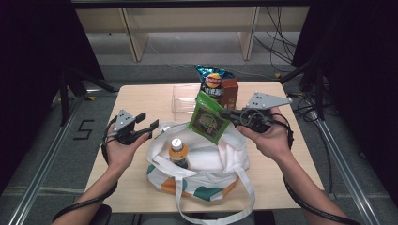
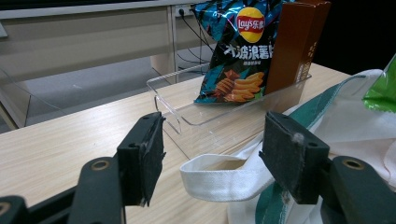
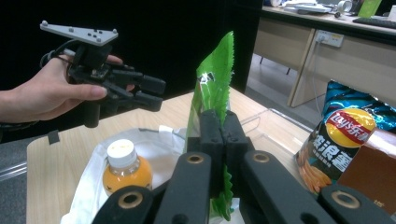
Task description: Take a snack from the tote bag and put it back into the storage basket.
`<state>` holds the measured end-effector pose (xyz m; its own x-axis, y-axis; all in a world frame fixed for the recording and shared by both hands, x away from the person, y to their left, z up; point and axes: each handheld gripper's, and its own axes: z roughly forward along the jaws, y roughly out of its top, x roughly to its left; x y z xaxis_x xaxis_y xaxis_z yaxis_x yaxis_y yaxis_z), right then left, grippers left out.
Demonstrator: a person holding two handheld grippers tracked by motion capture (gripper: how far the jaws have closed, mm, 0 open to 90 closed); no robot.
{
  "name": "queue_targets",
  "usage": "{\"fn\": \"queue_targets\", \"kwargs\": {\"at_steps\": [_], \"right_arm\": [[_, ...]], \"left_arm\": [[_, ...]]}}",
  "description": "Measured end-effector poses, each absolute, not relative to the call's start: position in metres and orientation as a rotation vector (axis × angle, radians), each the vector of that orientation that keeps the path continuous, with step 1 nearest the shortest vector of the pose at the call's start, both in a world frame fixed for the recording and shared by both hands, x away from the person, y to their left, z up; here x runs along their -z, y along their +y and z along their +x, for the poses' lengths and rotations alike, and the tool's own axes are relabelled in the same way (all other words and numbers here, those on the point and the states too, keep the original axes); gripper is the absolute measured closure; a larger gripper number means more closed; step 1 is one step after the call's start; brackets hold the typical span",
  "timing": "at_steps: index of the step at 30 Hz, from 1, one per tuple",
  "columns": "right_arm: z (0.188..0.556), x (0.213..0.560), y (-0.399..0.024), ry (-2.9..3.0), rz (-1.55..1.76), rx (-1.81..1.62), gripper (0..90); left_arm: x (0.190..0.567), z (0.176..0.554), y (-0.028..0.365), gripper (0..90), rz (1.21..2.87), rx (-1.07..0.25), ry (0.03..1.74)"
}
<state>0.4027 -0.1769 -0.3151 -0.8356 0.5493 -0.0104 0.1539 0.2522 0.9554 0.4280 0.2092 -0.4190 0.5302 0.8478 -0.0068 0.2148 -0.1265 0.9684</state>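
Note:
My right gripper (image 1: 224, 113) is shut on the edge of a green snack packet (image 1: 208, 119), which hangs in the air over the open mouth of a white tote bag (image 1: 220, 159). In the right gripper view the packet (image 3: 212, 88) rises from between the closed jaws. An orange juice bottle (image 1: 178, 152) with a white cap stands inside the bag. At the bag's left side my left gripper (image 1: 146, 123) is open, its jaws on either side of the bag's white strap (image 2: 219, 175) without pressing it.
A clear plastic tray (image 1: 184, 101) at the back of the table holds a dark blue chip bag (image 1: 212, 79) and a brown box (image 1: 230, 93). The bag's long handles (image 1: 244, 197) hang past the table's front edge.

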Motion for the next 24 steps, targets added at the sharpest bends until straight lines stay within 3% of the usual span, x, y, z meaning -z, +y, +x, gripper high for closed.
{"fn": "queue_targets", "kwargs": {"at_steps": [24], "right_arm": [[0.414, 0.305, -0.173, 2.131, 0.638, -1.633, 90.0]], "left_arm": [[0.419, 0.428, 0.209, 38.1, 1.641, -0.702, 0.912]]}}
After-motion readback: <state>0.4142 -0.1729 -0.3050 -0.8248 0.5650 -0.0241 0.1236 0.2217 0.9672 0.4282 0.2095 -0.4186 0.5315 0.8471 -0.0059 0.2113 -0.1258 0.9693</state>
